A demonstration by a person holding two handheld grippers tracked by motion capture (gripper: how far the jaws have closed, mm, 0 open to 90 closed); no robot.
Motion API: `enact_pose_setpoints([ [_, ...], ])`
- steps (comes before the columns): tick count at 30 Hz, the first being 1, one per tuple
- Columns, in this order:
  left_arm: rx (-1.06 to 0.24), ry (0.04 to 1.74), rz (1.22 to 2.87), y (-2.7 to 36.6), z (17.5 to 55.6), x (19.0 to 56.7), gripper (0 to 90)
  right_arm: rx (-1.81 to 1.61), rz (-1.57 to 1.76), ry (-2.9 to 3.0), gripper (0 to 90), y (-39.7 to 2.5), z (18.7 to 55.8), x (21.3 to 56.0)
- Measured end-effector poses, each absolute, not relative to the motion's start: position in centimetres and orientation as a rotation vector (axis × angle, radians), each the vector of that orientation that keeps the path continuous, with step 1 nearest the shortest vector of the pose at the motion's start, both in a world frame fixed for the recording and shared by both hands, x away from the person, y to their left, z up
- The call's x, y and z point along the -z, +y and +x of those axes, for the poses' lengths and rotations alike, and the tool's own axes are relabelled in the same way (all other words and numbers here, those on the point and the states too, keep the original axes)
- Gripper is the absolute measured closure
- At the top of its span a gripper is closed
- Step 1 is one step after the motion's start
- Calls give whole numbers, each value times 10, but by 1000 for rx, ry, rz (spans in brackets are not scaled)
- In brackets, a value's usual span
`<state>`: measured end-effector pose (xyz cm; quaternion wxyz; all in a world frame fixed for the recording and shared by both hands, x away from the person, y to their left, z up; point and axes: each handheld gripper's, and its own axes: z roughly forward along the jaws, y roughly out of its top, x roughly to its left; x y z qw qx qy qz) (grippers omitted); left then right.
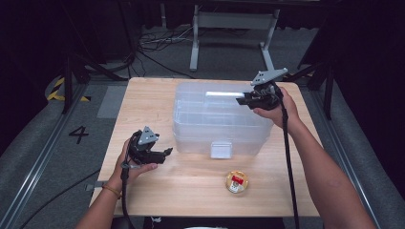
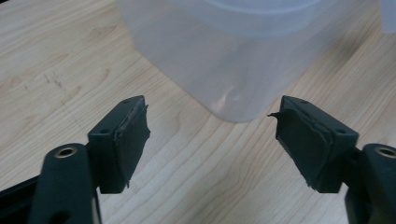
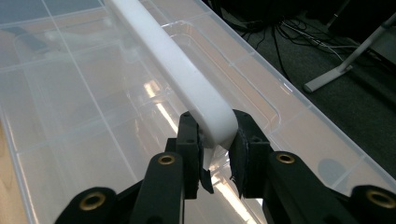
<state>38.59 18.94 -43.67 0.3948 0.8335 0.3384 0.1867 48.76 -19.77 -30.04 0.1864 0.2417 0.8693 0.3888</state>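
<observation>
A clear plastic storage box, lid shut, sits mid-table, its white handle raised.

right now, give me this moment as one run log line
right tool: shut on white handle of clear storage box | left tool: open, empty, over table at box corner | small round tin: untouched, front of box

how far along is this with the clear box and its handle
Done: the right gripper is shut on the white handle atop the clear box. In hand: that grip. Left: the box sits on the table, and the left gripper is open, holding nothing, beside its corner.
</observation>
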Motion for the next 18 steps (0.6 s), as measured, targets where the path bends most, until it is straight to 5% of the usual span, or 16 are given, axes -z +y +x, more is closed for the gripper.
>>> enact_pose_setpoints([
  [18,-452,810,2019,185,396,414,559,-1051,785,2500,755,-195,506,278],
])
